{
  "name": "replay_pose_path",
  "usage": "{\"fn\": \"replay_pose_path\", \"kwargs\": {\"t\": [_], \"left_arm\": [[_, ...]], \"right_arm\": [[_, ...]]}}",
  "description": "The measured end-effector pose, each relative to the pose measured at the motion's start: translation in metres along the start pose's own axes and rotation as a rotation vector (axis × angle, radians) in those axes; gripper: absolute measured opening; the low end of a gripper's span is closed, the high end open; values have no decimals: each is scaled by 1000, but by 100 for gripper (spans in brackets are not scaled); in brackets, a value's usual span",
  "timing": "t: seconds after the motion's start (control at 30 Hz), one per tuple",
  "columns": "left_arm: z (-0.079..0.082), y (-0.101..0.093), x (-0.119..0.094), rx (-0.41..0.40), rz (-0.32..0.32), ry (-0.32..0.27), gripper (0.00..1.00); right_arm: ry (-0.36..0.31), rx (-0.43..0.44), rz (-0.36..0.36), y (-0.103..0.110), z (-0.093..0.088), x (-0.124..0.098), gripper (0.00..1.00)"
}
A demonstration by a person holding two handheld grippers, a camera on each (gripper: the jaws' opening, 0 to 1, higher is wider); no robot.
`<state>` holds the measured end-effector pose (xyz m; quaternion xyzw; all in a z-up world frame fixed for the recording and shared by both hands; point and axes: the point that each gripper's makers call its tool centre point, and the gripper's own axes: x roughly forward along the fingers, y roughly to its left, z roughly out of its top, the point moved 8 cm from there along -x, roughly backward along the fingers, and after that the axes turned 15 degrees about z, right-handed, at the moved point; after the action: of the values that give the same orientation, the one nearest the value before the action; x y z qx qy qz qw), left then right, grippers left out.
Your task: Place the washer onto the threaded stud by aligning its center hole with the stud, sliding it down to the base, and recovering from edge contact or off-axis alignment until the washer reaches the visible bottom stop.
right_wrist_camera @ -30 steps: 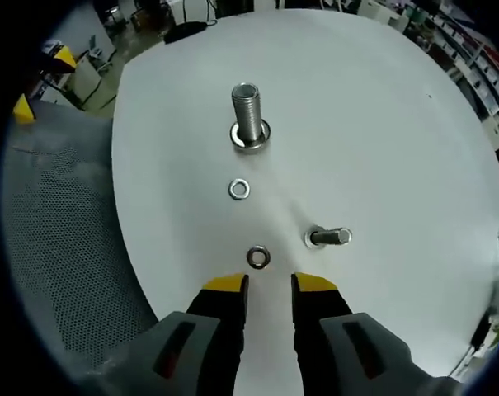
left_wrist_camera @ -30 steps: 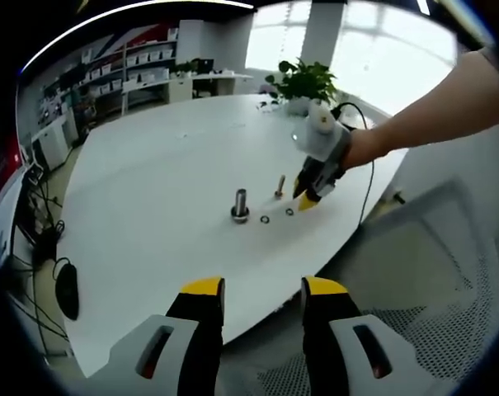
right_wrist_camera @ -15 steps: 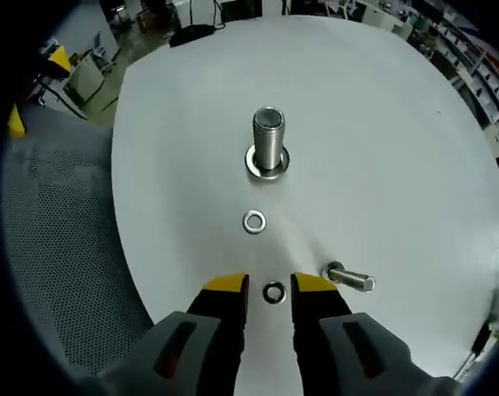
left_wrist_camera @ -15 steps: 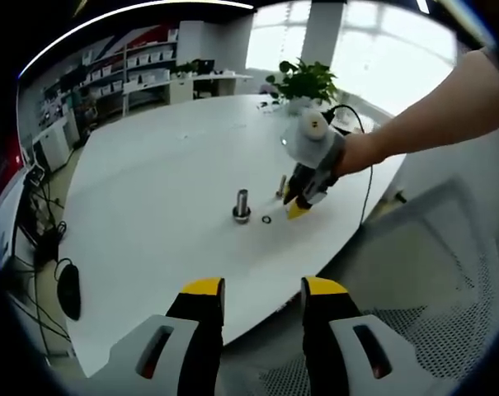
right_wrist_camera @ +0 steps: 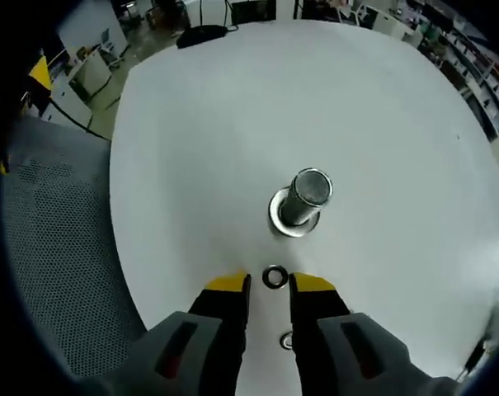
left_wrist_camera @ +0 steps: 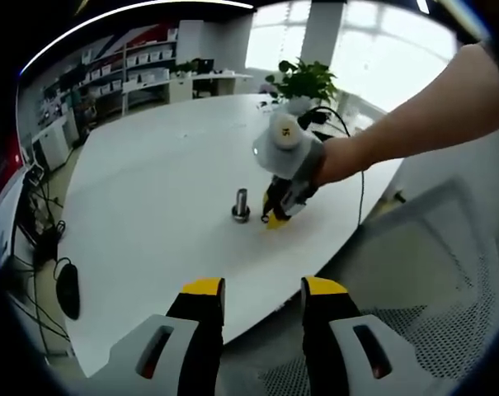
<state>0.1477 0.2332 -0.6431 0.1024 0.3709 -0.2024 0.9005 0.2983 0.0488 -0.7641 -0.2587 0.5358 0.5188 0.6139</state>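
On the white table (right_wrist_camera: 191,124) a threaded steel stud (right_wrist_camera: 304,196) stands upright on its wide base flange, seen almost from above. A small washer (right_wrist_camera: 274,276) lies flat on the table just before the stud, right between the yellow fingertips (right_wrist_camera: 228,285) of my right gripper (right_wrist_camera: 270,285), which is open. A second washer (right_wrist_camera: 287,339) lies further back between the fingers. In the left gripper view the stud (left_wrist_camera: 241,204) is small, and the right gripper (left_wrist_camera: 274,221) points down beside it, held by a person's arm. My left gripper (left_wrist_camera: 263,290) is open and holds nothing, off the table's near edge.
A grey mesh chair (right_wrist_camera: 59,247) sits by the table's edge. A potted plant (left_wrist_camera: 303,82) and a black cable (left_wrist_camera: 352,124) are at the far side of the table. A black mouse (left_wrist_camera: 66,290) lies on the floor to the left, with shelves behind.
My right gripper has moved forward toward the stud, passing over the first washer until the second one lies between its tips. The small bolt has left its view. The left gripper has stayed still.
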Motion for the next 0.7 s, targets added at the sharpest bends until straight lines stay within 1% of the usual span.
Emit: {"fn": "replay_pose_path", "kwargs": {"t": [0.17,0.27,0.37,0.47,0.5,0.63,0.7], "left_arm": [[1,0,0,-7,-5,-3,35],[1,1,0,-11,-3,-3,35],[0,1,0,-10,2,3,35],[0,1,0,-10,2,-1,35],[0,1,0,-9,3,-2,35],[0,1,0,-8,-3,0,35],[0,1,0,-4,1,0,35]], "right_arm": [[30,-27,10,-2,1,0,18],[55,-55,3,0,2,0,16],[66,-57,-6,0,3,1,15],[60,-47,-10,1,2,0,15],[61,-31,-1,3,1,0,14],[75,-54,-4,1,0,1,14],[73,-45,-4,1,0,1,14]]}}
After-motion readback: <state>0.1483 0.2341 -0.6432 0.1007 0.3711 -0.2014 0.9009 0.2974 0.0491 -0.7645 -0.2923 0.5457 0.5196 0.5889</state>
